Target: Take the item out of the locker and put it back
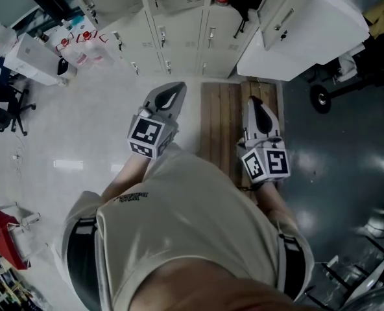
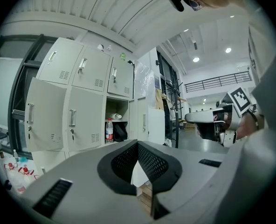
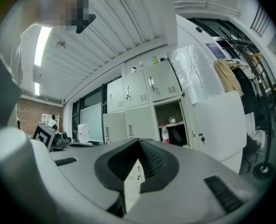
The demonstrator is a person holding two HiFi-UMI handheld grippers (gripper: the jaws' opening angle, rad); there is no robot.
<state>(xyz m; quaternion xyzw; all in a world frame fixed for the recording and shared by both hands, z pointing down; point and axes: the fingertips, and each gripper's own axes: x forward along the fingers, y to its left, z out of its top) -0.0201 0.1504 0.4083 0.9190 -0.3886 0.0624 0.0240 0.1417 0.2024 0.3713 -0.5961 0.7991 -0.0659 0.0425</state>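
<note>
Ref pt: open locker (image 2: 117, 105). Its door (image 3: 219, 125) is swung wide to the right. Compartments left of it and above it are all closed.

Contents, below the inner shelf: clear bottle (image 2: 109, 130) w/ red cap + red label, upright, at left side. Dark bag-like item (image 2: 120, 132) sits just beside it on the right; touching or not, can't tell. On the inner shelf: one small pale obj (image 3: 172, 120), too small to ID.

Left gripper (image 1: 172, 92): well short of the open locker, pointing twd it. Jaws pressed together, nothing btwn them.
Right gripper (image 1: 255, 102): alongside the left, also well short of the open locker. Jaws closed tight, empty.

Floor in front of the open locker: wooden slat board (image 1: 221, 122). Right gripper is over its right edge, left gripper just off its left edge.

Bottle not yet taken out; it sits inside the open locker.
</note>
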